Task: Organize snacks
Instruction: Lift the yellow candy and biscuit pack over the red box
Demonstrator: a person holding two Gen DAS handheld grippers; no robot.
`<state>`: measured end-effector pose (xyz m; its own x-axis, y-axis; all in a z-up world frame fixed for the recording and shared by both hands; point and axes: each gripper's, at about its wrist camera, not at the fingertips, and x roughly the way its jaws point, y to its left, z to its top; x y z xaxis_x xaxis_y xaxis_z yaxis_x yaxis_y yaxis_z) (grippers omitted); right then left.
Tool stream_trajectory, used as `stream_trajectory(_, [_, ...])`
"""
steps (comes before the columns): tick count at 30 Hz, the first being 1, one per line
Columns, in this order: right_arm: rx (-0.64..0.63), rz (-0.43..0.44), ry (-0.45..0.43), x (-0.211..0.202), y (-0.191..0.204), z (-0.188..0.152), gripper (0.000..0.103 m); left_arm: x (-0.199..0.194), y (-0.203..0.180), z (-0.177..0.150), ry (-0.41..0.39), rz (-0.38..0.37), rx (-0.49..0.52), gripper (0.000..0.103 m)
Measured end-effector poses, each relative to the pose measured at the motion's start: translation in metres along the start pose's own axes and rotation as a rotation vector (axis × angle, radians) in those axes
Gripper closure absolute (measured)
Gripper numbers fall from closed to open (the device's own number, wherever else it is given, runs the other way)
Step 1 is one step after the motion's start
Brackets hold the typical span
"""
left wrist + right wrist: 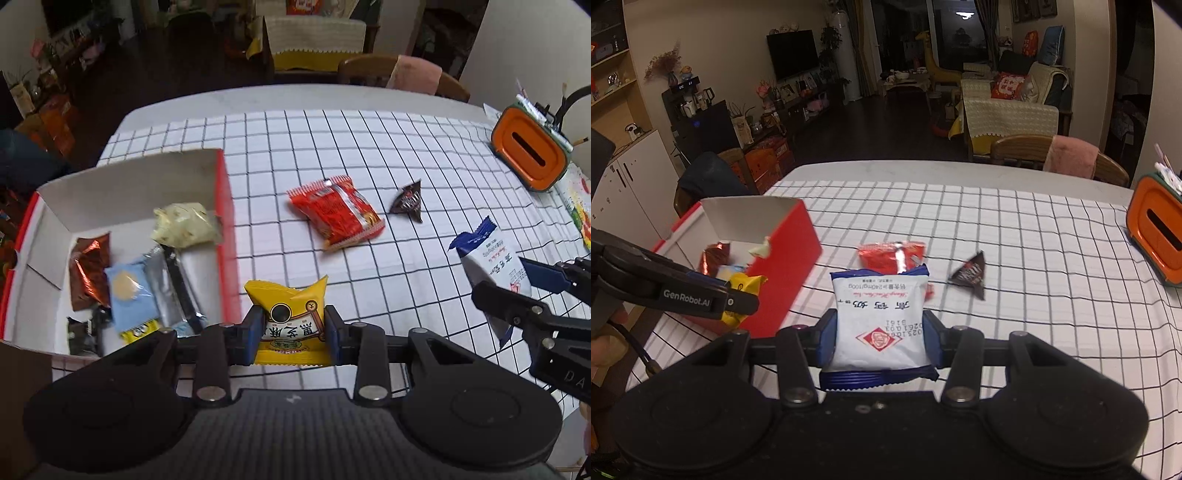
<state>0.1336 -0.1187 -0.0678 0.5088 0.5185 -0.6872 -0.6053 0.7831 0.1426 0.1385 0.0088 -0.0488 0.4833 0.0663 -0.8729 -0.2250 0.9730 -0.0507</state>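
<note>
Dim living room behind, bright checked cloth (369, 140) over the counter (295, 94) in front.

Yellow snack packet (286, 317) pinched between the jaws of the left gripper (290, 332), just beside the red wall of the open box (225, 206). White-and-blue milk packet (881, 321) pinched by the right gripper (881, 339), jaws pressed onto its sides, above the cloth and to the right of the box. Red snack packet (334, 214) and dark triangular candy (408, 201) loose on the cloth, near each other, well apart from the box.

Likely trouble: soft crinkly wrappers held by their sides only, so probably easy to slip or twist out on a quick swing. Box already crowded near the front, with a copper-foil packet (90, 269), a pale blue packet (129, 291), a silver wrapper (168, 284) and a cream packet (184, 225) inside; a drop onto that pile could slide back out or catch on the wall. Two grippers close together, with a risk of collision if both head for the box at once.

Open room: back half of the box bare, wide free cloth right of the box. Orange tissue holder (530, 153) at the far right edge, well clear.
</note>
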Motion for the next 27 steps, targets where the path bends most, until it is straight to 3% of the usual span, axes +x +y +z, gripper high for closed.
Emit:
stream_trajectory(15, [-0.069,0.006,-0.016,0.022,0.104,0.036,0.057,-0.027,0.101,0.005,-0.075,0.006,-0.003,0.069])
stream_trajectory(27, [-0.107,0.015,-0.006,0.063,0.175,0.062,0.057,-0.03,0.191,0.002,-0.073,0.042,0.005,0.069])
